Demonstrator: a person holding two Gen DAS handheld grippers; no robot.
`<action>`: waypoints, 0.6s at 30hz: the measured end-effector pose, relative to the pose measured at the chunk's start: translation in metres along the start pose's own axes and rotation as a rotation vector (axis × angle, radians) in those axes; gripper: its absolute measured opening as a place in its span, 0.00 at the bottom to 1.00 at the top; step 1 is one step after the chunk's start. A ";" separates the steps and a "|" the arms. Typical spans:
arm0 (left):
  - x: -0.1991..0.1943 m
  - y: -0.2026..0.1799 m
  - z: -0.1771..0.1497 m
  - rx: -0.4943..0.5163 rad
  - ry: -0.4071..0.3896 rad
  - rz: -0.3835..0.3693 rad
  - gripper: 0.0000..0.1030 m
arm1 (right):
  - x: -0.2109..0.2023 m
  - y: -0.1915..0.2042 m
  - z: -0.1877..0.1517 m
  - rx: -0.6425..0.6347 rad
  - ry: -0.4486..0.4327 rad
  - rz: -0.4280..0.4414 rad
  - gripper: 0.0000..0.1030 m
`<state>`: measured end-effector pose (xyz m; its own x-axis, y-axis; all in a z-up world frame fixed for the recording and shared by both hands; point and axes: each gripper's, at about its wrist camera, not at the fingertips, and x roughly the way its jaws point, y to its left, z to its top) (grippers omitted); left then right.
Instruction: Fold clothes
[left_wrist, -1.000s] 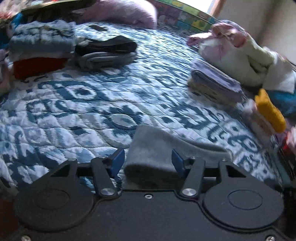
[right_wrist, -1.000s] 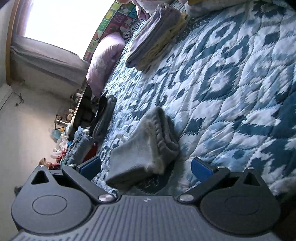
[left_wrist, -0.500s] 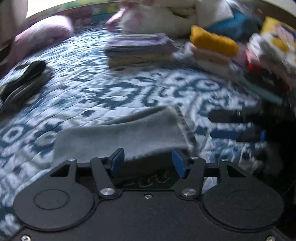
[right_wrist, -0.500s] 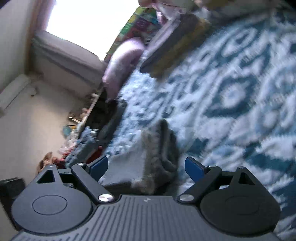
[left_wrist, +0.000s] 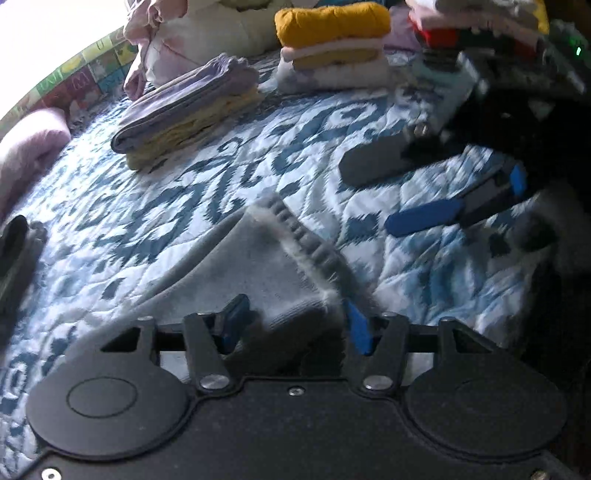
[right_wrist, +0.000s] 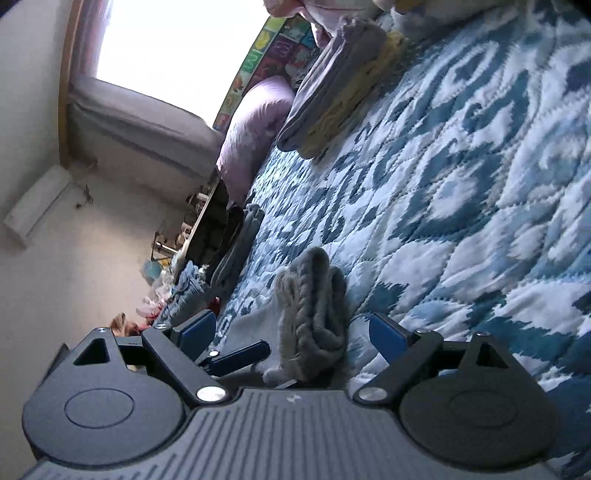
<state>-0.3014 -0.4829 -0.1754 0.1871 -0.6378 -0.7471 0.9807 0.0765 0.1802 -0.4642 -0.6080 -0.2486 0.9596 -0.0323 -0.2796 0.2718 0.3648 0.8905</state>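
Closing left gripper on folded grey ribbed-cuff knit garment; right gripper wide, empty; pinch all layers squarely.

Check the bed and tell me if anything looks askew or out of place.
Nothing is spilled or damaged. The one untidy item is the grey garment: its ribbed edge sits bunched and raised off the quilt between the left gripper fingers, unlike the flat lilac-and-yellow stack.

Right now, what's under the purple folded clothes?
Under the purple folded clothes lies a pale yellow folded piece, resting on the blue patterned quilt. Anything deeper in the stack is covered.
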 end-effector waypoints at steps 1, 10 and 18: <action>-0.002 0.002 0.000 -0.017 -0.004 -0.005 0.30 | 0.000 0.001 -0.001 -0.005 -0.005 -0.003 0.87; -0.058 0.061 -0.009 -0.371 -0.128 -0.127 0.15 | 0.005 0.015 -0.010 -0.129 -0.067 -0.136 0.91; -0.127 0.124 -0.041 -0.586 -0.291 0.003 0.13 | 0.019 0.022 -0.021 -0.161 -0.052 -0.134 0.92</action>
<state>-0.2013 -0.3612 -0.0843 0.2476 -0.8121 -0.5284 0.8647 0.4313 -0.2576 -0.4419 -0.5809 -0.2416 0.9194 -0.1372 -0.3687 0.3858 0.4976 0.7769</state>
